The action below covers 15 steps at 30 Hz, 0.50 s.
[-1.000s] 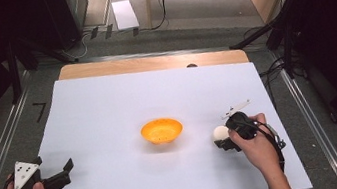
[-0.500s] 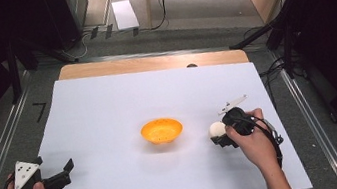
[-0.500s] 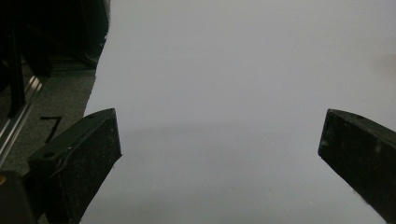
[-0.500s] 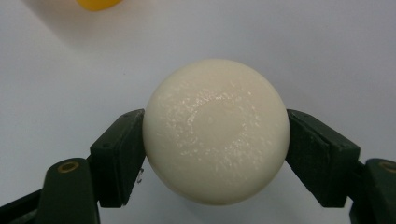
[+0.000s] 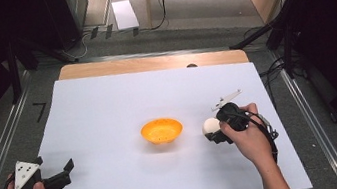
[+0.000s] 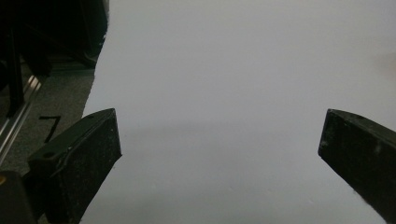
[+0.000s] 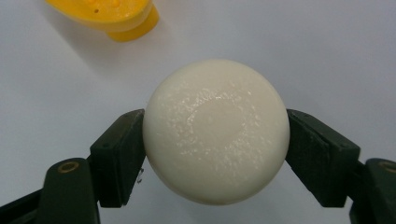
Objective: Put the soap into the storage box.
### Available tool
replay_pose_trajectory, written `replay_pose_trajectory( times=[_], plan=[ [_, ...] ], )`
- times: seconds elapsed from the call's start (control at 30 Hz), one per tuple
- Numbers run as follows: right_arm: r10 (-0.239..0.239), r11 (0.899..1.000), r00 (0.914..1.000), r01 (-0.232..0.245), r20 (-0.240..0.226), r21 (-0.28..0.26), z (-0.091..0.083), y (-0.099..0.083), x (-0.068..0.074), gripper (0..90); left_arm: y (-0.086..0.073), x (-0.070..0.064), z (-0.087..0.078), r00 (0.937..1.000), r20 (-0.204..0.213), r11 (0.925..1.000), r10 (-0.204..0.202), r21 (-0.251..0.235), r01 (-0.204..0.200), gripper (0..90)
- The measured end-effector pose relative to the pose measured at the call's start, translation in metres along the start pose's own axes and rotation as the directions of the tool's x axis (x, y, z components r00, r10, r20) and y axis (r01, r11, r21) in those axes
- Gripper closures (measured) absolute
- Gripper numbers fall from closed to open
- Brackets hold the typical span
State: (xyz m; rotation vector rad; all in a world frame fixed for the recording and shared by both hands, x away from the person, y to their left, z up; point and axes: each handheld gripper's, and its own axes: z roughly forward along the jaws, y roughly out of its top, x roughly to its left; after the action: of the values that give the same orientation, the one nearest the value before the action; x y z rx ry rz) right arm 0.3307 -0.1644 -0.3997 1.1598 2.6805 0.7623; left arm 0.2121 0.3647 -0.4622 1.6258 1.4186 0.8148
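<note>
Your right gripper (image 5: 215, 132) has its jaws clamped on a white ball (image 7: 215, 130), one jaw pressing each side of it, with the orange bowl (image 7: 108, 14) lying on the white sheet (image 5: 108, 108) just beyond the jaw tips. Your left gripper (image 6: 219, 154) rests near the table's front left corner, its jaws spread wide apart with bare white sheet between them.

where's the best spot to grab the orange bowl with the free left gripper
Take the orange bowl by its thin rim on the near-left side, one jaw inside and one outside. It sits upright and open, and the left gripper, open, lies on that side.
</note>
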Motion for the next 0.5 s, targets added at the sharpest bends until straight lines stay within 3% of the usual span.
replay_pose_trajectory(
  times=[0.5],
  plan=[
    [-0.020, 1.000, 0.9996, 0.020, -0.018, -0.010, -0.001, 0.013, 0.006, 25.1, 0.000, 0.000, 0.000, 1.0000, 0.003, 1.0000, 0.005, 0.002, -0.005, 0.0]
  ],
)
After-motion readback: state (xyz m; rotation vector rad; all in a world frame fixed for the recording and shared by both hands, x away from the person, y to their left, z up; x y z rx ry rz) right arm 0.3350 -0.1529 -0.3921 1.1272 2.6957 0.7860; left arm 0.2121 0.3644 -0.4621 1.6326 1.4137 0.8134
